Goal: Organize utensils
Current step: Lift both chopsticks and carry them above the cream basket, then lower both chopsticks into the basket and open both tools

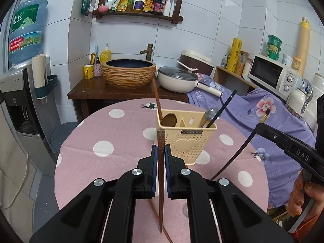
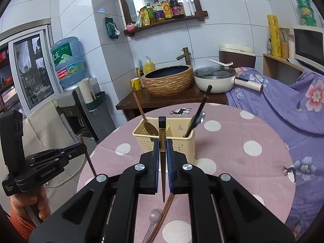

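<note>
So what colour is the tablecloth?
Pink tablecloth with white polka dots, clearest in the right wrist view.

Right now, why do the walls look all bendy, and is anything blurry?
Left wrist view: the fisheye lens curves the wall tiles and darkens the corners; the holder looks sharp. Right wrist view: same bending on the tiles; the pink spoon close below the right gripper looks soft.
</note>
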The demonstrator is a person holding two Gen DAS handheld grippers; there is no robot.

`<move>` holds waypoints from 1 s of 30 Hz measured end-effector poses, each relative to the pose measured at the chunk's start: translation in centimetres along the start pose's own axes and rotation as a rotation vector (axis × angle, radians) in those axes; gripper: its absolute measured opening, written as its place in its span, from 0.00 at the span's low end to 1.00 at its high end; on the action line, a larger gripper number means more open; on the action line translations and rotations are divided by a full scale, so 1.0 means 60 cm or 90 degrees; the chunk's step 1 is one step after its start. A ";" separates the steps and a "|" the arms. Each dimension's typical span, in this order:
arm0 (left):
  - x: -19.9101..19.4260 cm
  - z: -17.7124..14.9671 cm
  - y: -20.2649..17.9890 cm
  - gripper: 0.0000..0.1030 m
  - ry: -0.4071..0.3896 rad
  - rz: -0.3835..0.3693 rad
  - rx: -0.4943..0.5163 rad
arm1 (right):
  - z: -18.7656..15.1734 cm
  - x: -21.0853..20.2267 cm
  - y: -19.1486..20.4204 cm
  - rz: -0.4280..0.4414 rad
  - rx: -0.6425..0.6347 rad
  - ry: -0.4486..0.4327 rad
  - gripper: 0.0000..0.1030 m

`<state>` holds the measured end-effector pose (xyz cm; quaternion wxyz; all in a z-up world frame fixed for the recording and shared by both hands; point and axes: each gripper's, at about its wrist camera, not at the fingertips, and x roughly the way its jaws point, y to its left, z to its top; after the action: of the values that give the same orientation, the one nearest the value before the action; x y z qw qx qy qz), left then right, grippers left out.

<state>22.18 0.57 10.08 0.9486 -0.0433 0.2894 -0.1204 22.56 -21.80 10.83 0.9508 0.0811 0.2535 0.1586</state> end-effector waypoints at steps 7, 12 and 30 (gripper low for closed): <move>-0.018 0.079 -0.014 0.07 -0.047 -0.014 0.004 | 0.070 0.001 0.006 0.017 0.002 -0.003 0.07; -0.036 0.162 -0.037 0.07 -0.093 -0.022 0.017 | 0.143 -0.008 0.016 0.022 -0.002 -0.031 0.07; 0.084 0.212 -0.054 0.07 -0.052 0.011 -0.001 | 0.191 0.100 0.009 -0.068 -0.013 -0.025 0.07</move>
<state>32.68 -3.70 18.43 0.9606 -0.0466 0.2509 -0.1104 33.17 -20.09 18.08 0.9634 0.0606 0.2374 0.1089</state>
